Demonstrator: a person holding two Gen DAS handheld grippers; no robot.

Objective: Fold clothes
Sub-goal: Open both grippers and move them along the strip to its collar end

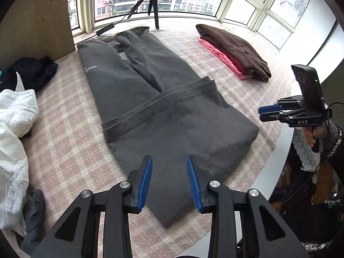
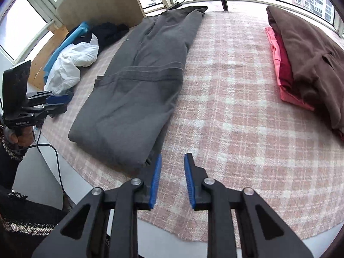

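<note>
A long grey garment (image 1: 172, 118) lies folded lengthways on the pink plaid blanket (image 1: 64, 139), with a hem band turned across its middle. My left gripper (image 1: 169, 159) hovers over the garment's near end, open, with nothing between its blue pads. In the right wrist view the same grey garment (image 2: 133, 99) lies to the left, and my right gripper (image 2: 173, 155) hangs just past its near right corner over bare blanket (image 2: 225, 118). A narrow gap shows between its pads and nothing is in it. Each gripper also shows in the other's view: right gripper (image 1: 261, 112), left gripper (image 2: 64, 103).
A folded brown garment (image 1: 236, 47) rests on a folded pink one (image 1: 217, 53) at the far right. Unfolded white clothing (image 1: 15, 116) and dark clothing (image 1: 34, 71) sit at the left beside a wooden panel (image 1: 38, 21). A tripod (image 1: 153, 4) stands by the window. The table's white edge (image 1: 277, 161) curves along the near right.
</note>
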